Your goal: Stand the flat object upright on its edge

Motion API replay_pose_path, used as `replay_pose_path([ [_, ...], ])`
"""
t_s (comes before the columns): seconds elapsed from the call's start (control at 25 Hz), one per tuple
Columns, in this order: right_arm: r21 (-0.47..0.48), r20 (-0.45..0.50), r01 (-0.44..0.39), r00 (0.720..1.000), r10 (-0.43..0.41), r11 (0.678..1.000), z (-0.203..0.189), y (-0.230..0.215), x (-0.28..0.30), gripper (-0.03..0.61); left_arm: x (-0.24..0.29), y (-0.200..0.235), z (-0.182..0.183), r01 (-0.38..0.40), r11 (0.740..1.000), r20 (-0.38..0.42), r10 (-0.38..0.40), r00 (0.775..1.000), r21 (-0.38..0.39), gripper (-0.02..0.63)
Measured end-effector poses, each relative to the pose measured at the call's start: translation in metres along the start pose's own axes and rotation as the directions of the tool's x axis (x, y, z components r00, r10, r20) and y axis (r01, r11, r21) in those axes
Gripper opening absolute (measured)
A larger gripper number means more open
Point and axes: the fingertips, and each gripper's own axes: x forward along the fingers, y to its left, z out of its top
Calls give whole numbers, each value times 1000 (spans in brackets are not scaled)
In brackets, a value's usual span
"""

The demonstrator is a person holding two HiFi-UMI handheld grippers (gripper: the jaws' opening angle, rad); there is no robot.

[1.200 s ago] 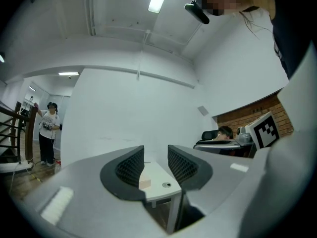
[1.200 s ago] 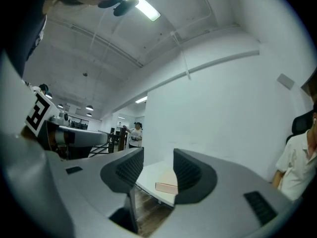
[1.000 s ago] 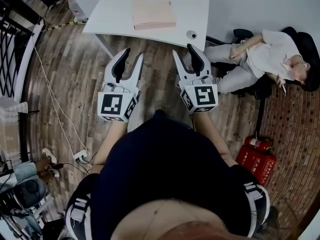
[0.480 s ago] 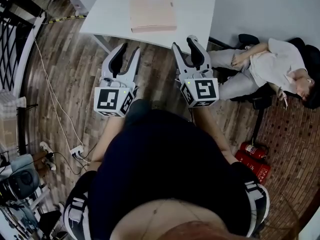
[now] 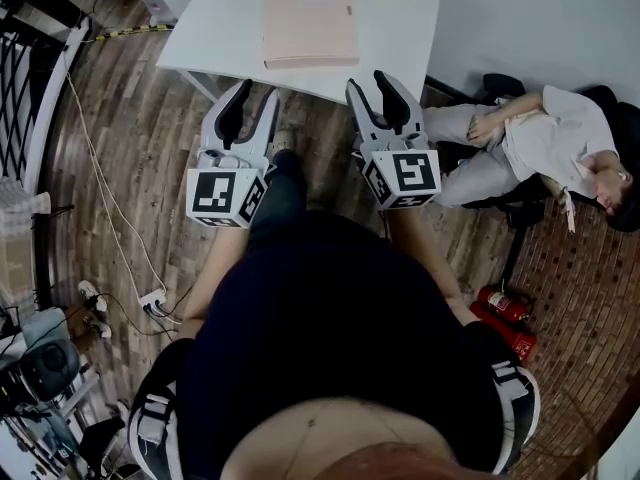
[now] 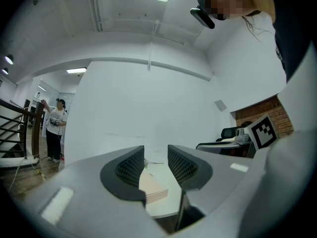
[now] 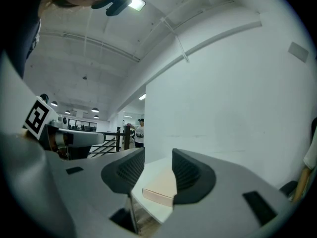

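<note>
A flat pink book (image 5: 309,22) lies on the white table (image 5: 400,38) at the top of the head view. My left gripper (image 5: 252,100) and right gripper (image 5: 373,85) hang side by side over the wooden floor, just short of the table's near edge, both open and empty. In the left gripper view the book (image 6: 154,188) shows between the jaws, farther off, lying flat; my left gripper (image 6: 156,160) holds nothing. The right gripper view shows the book (image 7: 161,188) ahead of my right gripper (image 7: 158,165), apart from it.
A person (image 5: 540,133) reclines in a chair at the right, close to the table's corner. Red fire extinguishers (image 5: 505,313) lie on the brick floor. A cable and power strip (image 5: 150,303) run along the floor at left. Another person (image 6: 53,128) stands far off by a railing.
Both grippers have moved forward toward the table's near edge, and the table with the book has come nearer. The jaws look the same.
</note>
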Motion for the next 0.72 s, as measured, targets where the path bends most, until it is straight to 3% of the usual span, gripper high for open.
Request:
replay_pose_path([
  [0.36, -3, -28, 9, 1000, -9, 1000, -17, -22, 77, 172, 63, 55, -18, 9, 1000, -19, -9, 1000, -5, 155],
  [0.72, 10, -81, 50, 996, -49, 999, -36, -65, 177, 173, 164, 111, -39, 82, 997, -78, -82, 994, -3, 155],
])
